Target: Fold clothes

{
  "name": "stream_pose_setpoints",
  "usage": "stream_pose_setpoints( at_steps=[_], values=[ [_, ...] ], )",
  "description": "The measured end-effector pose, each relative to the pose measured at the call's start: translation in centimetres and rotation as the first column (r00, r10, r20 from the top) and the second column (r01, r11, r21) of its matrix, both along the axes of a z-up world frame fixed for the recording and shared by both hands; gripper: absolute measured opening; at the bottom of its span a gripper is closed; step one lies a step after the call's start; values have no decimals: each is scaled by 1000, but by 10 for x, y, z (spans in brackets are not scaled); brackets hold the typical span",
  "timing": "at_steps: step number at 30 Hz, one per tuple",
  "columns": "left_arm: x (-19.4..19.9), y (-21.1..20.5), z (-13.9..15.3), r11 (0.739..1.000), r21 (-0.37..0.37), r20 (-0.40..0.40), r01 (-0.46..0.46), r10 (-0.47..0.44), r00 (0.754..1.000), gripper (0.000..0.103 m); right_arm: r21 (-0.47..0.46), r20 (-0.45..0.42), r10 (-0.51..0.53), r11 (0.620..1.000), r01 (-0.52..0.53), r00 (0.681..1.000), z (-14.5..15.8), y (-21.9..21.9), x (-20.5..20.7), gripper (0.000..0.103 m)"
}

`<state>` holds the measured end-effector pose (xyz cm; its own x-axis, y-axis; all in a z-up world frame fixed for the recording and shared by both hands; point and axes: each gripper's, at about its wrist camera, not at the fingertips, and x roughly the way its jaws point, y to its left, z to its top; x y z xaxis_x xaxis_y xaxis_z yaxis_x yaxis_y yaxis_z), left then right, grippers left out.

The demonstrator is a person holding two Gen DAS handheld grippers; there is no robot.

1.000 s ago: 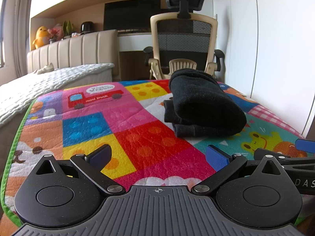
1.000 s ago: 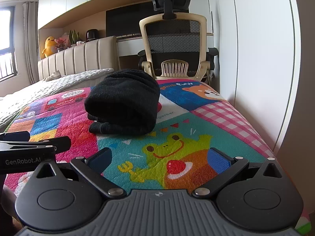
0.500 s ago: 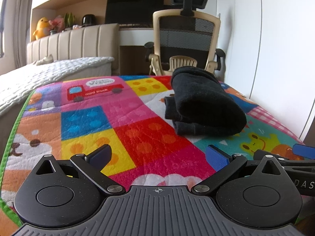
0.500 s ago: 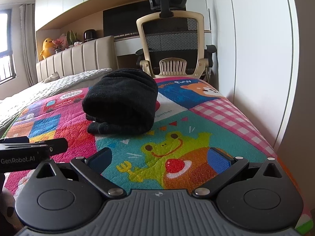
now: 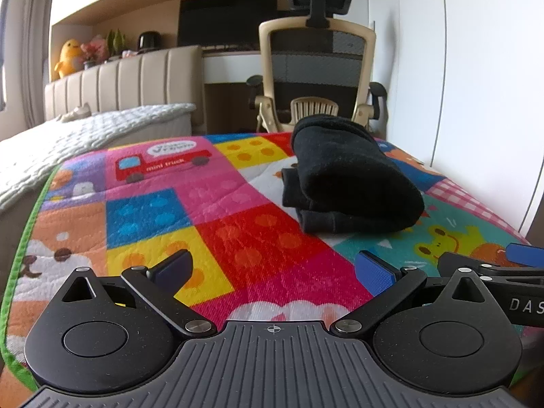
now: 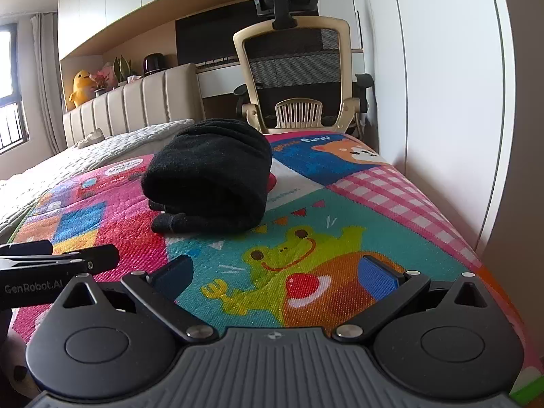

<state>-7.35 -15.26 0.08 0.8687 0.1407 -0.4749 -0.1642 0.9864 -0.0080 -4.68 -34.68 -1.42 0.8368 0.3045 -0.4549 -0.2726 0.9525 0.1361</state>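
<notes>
Resting folded into a thick bundle, the black garment (image 5: 350, 183) lies on the bright play mat (image 5: 238, 238) that covers the bed, well ahead of both tools. In the left wrist view it sits at about 1 o'clock; in the right wrist view (image 6: 210, 176) at about 11 o'clock.

Writing shows in several places. A red lorry on the mat carries the words "mini truck" (image 5: 165, 166), and a white bubble above it holds lettering too blurred to read. Near the fox picture at the far end of the mat there is more print, partly readable as "Puppy" (image 6: 306, 141). The other tool's body reads "GenRobot.AI" (image 6: 32, 287) at 9 o'clock in the right wrist view, and "DAS" (image 5: 525, 306), cut off at the frame edge, at 3 o'clock in the left wrist view.

The left gripper (image 5: 272, 268) is spread wide and holds nothing; its blue pads stand apart above the mat. The right gripper (image 6: 275, 272) is likewise spread and empty, over the green frog picture (image 6: 289, 248).

A green border (image 5: 20, 265) marks the mat's left edge, with a white quilt (image 5: 68, 142) beyond it. On the right the mat runs up near a white wall (image 6: 442, 102). Bare mat lies between the grippers and the garment. An office chair (image 5: 316, 68) stands past the far end at 12 o'clock.
</notes>
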Motion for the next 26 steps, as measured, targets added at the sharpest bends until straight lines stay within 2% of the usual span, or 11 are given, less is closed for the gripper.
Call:
stream_pose_setpoints(
  at_steps=[6, 12, 26],
  values=[
    [1, 6, -1, 999, -27, -4, -23, 23, 1000, 103, -12, -12, 4, 1000, -4, 1000, 0, 2, 1, 103],
    [-1, 1, -1, 1000, 4, 9, -4, 4, 1000, 103, -36, -10, 2, 999, -3, 1000, 0, 6, 0, 103],
    [-7, -2, 1, 1000, 22, 53, 0, -1, 999, 103, -52, -25, 5, 999, -6, 1000, 0, 7, 2, 103]
  ],
)
